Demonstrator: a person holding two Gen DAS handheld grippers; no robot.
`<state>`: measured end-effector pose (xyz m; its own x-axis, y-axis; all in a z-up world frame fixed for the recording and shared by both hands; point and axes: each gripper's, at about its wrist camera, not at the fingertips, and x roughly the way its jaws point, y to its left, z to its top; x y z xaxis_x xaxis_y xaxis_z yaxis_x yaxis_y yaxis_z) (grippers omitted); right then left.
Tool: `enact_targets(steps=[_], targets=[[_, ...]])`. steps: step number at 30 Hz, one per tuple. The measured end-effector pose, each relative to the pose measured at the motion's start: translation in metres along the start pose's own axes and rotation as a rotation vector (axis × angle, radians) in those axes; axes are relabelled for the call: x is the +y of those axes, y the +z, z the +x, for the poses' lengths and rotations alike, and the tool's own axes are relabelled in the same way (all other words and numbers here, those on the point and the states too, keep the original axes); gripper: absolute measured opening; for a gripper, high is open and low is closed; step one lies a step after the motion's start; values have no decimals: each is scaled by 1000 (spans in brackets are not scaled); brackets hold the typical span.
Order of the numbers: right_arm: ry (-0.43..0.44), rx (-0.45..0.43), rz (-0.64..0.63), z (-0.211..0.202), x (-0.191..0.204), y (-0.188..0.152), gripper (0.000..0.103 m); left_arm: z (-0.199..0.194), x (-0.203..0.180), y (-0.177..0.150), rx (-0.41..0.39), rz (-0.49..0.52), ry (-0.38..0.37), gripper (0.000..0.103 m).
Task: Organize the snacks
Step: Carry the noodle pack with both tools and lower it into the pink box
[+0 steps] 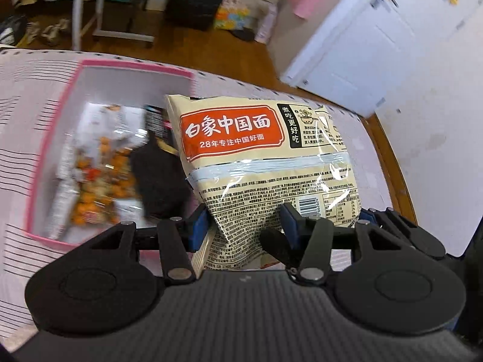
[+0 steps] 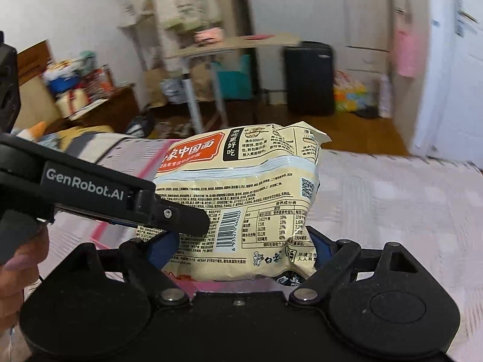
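Note:
A cream instant-noodle packet (image 1: 259, 163) with a red label is held above the striped cloth. My left gripper (image 1: 244, 226) is shut on its lower edge, blue pads pinching the wrapper. My right gripper (image 2: 241, 241) is also shut on the same noodle packet (image 2: 241, 199), blue pads on both sides of its lower part. The left gripper's arm (image 2: 90, 190) reaches in from the left in the right wrist view. A pink-rimmed white box (image 1: 54, 138) lies to the left of the packet and holds several snack bags (image 1: 99, 181), blurred.
The striped cloth (image 1: 24, 114) covers the surface, whose wooden edge (image 1: 392, 163) runs at the right. A white door (image 1: 377, 39), a black suitcase (image 2: 308, 78) and a small table (image 2: 211, 51) stand beyond on the wooden floor.

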<state>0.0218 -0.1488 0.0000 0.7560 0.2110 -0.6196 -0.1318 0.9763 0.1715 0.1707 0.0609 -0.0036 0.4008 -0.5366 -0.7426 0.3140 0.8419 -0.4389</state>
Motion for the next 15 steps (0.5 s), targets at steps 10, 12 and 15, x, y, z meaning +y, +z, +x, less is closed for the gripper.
enact_targets(steps=[10,12,15], targets=[[97,8,-111,65,46,31,78,-1,88,33,-41,-127,70,49],[110,21,-103,79,45,32,75,10,101,40,-33,-132,80,50],[119,38,-105,102,44,30,72,32,120,47,-10,-156,89,50]])
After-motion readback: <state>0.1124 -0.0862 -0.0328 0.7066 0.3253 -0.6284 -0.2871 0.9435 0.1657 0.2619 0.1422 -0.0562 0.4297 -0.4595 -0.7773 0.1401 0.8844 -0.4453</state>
